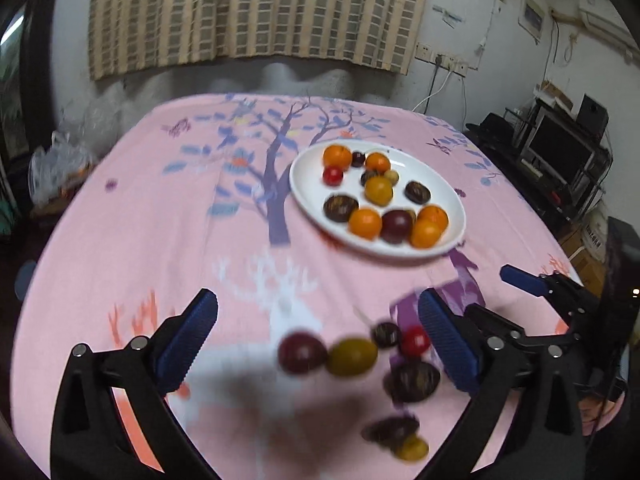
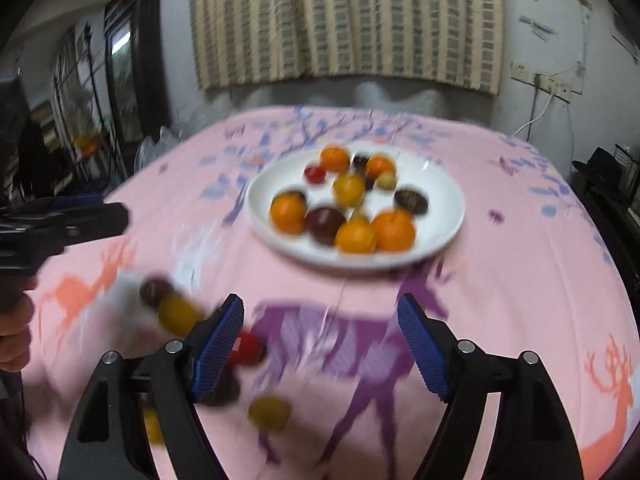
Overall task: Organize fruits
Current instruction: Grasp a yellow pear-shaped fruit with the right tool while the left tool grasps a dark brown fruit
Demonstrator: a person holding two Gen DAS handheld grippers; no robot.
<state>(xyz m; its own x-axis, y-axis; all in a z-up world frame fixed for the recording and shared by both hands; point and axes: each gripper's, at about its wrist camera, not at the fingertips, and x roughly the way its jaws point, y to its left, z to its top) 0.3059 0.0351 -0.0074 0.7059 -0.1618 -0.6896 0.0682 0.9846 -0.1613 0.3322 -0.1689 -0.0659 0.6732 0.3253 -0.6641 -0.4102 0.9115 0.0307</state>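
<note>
A white plate [image 1: 304, 188] on the pink tablecloth holds several fruits: oranges, dark plums, a red tomato and yellow fruits; it also shows in the right wrist view [image 2: 444, 216]. Loose fruits lie on the cloth near me: a purple plum [image 1: 302, 353], a yellow-green fruit [image 1: 352, 357], a red tomato [image 1: 415, 342] and dark fruits [image 1: 412, 381]. My left gripper [image 1: 318, 332] is open and empty, hovering over these. My right gripper [image 2: 320, 346] is open and empty, with the red tomato [image 2: 250, 347] and a yellow fruit [image 2: 269, 412] beside its left finger. Both views are blurred.
The pink tablecloth [image 1: 160, 220] covers a table against a wall with a striped curtain [image 1: 256, 12]. Shelves with a monitor [image 1: 560, 152] stand to the right. Plastic bags [image 1: 56, 164] lie off the table's left edge. The other gripper shows in the right wrist view [image 2: 60, 220] at the left.
</note>
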